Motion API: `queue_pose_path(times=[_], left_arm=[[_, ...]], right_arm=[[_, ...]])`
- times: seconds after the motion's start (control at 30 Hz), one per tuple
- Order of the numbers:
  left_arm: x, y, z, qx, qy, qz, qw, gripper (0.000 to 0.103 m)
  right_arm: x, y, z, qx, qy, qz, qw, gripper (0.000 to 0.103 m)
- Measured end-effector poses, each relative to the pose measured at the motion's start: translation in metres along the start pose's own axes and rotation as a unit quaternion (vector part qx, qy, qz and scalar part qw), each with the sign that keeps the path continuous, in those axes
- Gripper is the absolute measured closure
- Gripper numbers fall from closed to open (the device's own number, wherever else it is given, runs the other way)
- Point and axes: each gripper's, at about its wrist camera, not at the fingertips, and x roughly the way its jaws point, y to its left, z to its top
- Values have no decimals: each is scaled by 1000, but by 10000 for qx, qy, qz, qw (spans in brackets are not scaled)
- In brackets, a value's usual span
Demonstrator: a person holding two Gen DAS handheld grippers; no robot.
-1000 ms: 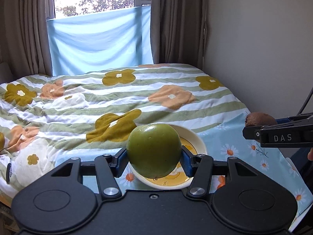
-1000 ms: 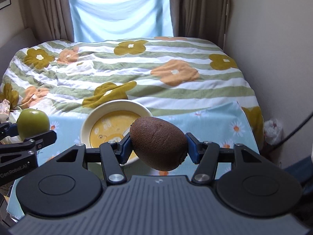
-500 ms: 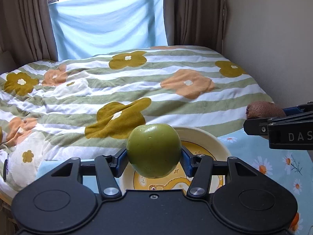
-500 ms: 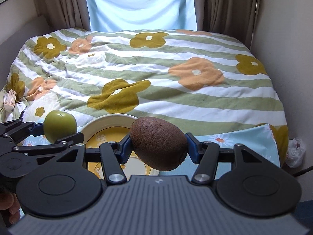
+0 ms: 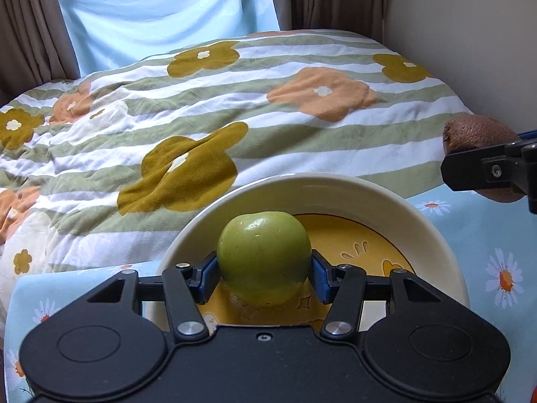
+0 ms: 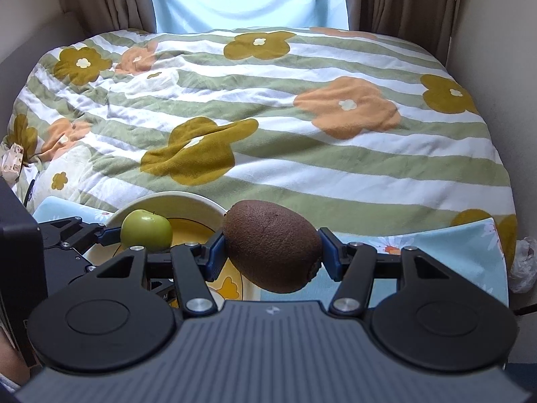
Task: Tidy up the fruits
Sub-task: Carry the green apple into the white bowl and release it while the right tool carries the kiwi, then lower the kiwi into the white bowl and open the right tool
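My left gripper [image 5: 263, 273] is shut on a green apple [image 5: 263, 257], held just above the yellow inside of a cream bowl [image 5: 335, 186]. In the right wrist view the same green apple [image 6: 146, 230] and left gripper [image 6: 142, 235] hang over the cream bowl [image 6: 181, 199] at lower left. My right gripper [image 6: 272, 257] is shut on a brown kiwi [image 6: 272, 247], held at the bowl's right rim over the blue cloth. That kiwi [image 5: 476, 134] also shows at the right edge of the left wrist view, beside the bowl.
The bowl sits on a light blue daisy-print cloth [image 6: 453, 245] at the near edge of a bed with a striped flower quilt [image 6: 268, 107]. Curtains and a blue sheet hang behind. A wall [image 5: 470, 33] runs close on the right. A white bag [image 6: 523, 265] lies at right.
Both grippers have sunk and moved forward towards the bowl, each still gripping its fruit. The apple now hangs inside the bowl's rim and the kiwi at its right edge.
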Motion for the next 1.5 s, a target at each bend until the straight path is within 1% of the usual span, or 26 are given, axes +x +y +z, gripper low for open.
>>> queue_pose_path(times=[0.1, 0.13, 0.2, 0.23, 0.3, 0.47, 0.63, 0.73, 0.9, 1.03, 1.13, 1.27, 1.37, 1.4, 1.43, 1.47, 1.5], left_arm=[[2, -2, 3, 11, -41, 21, 10000, 43], [1, -2, 4, 36, -74, 9, 10000, 40], [-4, -4, 6, 95, -177, -3, 9998, 8], [-8, -4, 6, 118, -253, 8, 9996, 5], [-17, -3, 6, 167, -309, -2, 9994, 4], [-32, 7, -2, 138, -240, 23, 9996, 4], [-55, 20, -17, -27, -213, 17, 9998, 4], [-71, 30, -25, -180, -243, 1, 9995, 4], [-93, 47, -39, -390, -280, 50, 9988, 4], [-102, 56, -46, -510, -272, 99, 9983, 4], [-107, 60, -50, -563, -304, 123, 9979, 4], [-112, 64, -54, -653, -337, 118, 9972, 4], [-115, 64, -57, -676, -351, 112, 9970, 4], [-116, 64, -57, -666, -360, 121, 9971, 4], [-118, 64, -57, -655, -376, 125, 9971, 4], [-120, 64, -58, -647, -393, 124, 9971, 4], [-121, 64, -57, -646, -403, 123, 9970, 4]], right_arm=[[0, 0, 0, 5, 4, -5, 10000, 31], [1, -1, 0, 16, 9, -4, 10000, 31], [1, -1, 1, 50, -6, -17, 10000, 31], [1, -2, 0, 80, -20, -26, 10000, 31], [0, -3, -1, 127, -42, -40, 9999, 31], [-1, -2, -2, 153, -47, -89, 9998, 31], [2, 9, -7, 72, 58, -48, 9999, 31], [6, 21, -13, -48, 126, 57, 9999, 31], [14, 47, -22, -382, 158, 239, 9989, 31], [26, 64, -32, -827, 78, 208, 9963, 31], [36, 71, -39, -1166, 31, 126, 9931, 31], [42, 75, -46, -1320, 27, 286, 9908, 31], [44, 79, -48, -1503, -56, 267, 9883, 31], [43, 80, -48, -1554, -117, 253, 9875, 30], [41, 82, -48, -1620, -216, 193, 9864, 23], [38, 84, -48, -1690, -295, 109, 9851, 11], [35, 85, -48, -1742, -356, 35, 9841, 4]])
